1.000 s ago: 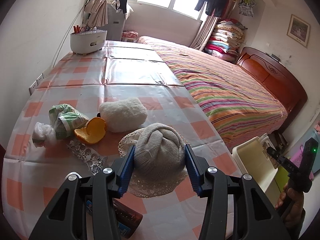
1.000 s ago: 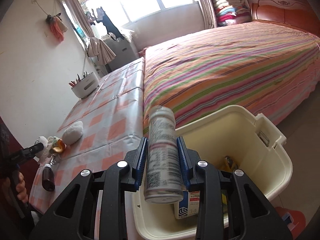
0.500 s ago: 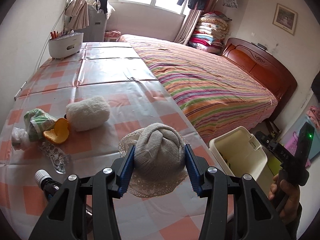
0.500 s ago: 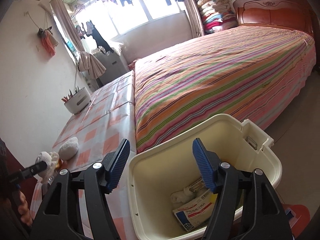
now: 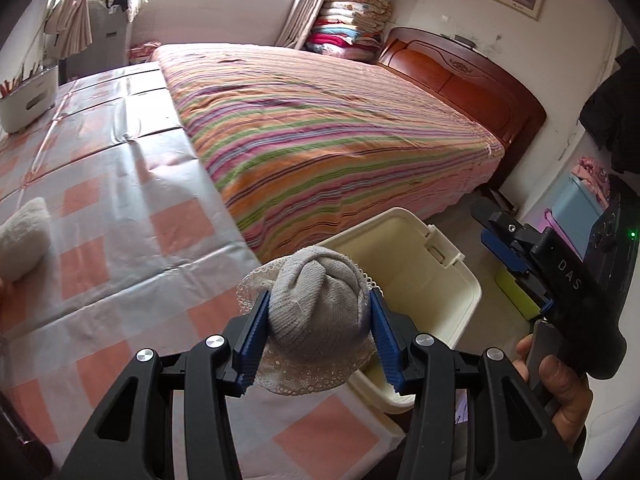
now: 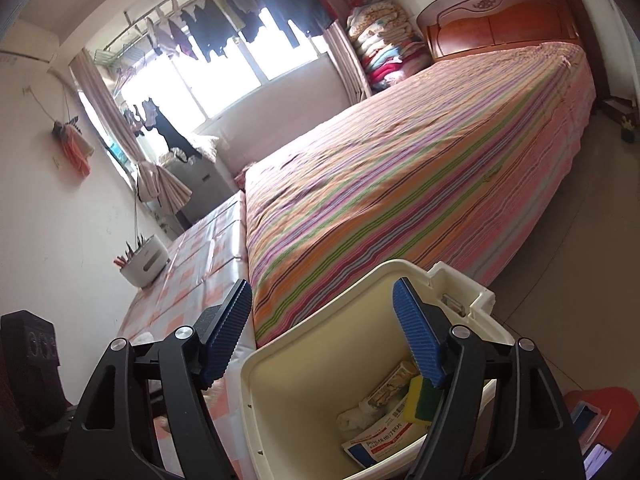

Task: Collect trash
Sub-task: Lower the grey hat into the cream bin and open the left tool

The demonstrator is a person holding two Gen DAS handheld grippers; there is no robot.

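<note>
My left gripper (image 5: 318, 330) is shut on a grey knitted sock ball with a lace cuff (image 5: 316, 312), held above the table edge beside the cream trash bin (image 5: 460, 276). My right gripper (image 6: 322, 336) is open and empty above the same bin (image 6: 296, 384), which holds a can, a white-and-blue carton (image 6: 380, 438), a yellow-green sponge (image 6: 420, 400) and crumpled paper. The right gripper also shows in the left wrist view (image 5: 508, 248), just right of the bin.
The checked table (image 5: 120, 208) runs along a striped bed (image 5: 332, 128). A fluffy white item (image 5: 22, 236) lies at the table's left. A white holder (image 5: 28, 100) stands far back. A red object (image 6: 600, 400) sits on the floor right of the bin.
My right gripper opened and dropped the can into the bin. My left gripper lifted the sock ball off the table and carried it right, toward the bin.
</note>
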